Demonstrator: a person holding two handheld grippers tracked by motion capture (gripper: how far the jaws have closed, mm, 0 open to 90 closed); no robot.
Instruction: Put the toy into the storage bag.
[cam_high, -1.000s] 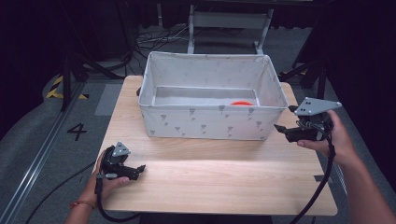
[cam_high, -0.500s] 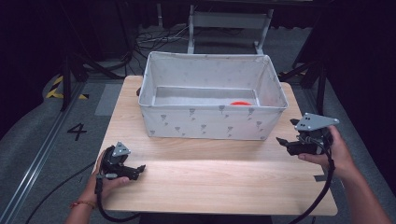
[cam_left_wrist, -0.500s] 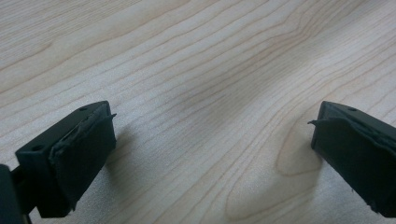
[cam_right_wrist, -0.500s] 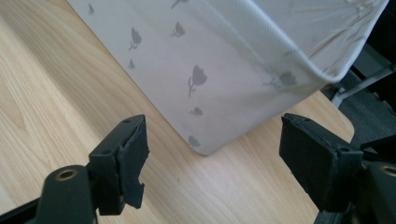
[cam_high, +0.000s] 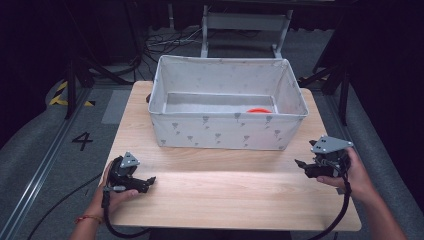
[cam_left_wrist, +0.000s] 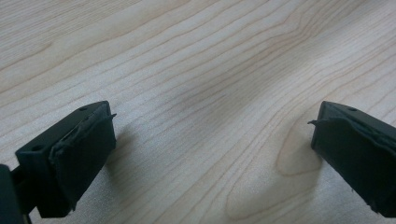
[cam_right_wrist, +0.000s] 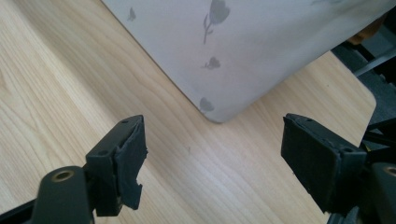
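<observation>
A grey fabric bin (cam_high: 227, 132) stands on the table (cam_high: 235, 192), an orange thing (cam_high: 259, 110) (mostly hidden behind the front wall) lying inside at its right. The left gripper (cam_high: 148, 180) rests on the near left of the table, jaws spread over bare wood. The right gripper (cam_right_wrist: 212, 154), jaws spread and empty, points toward the bin's corner.

A lab: black curtains (cam_high: 385, 60), floor cables (cam_high: 165, 40), hazard tape (cam_high: 60, 95) around the table (cam_high: 225, 200).
</observation>
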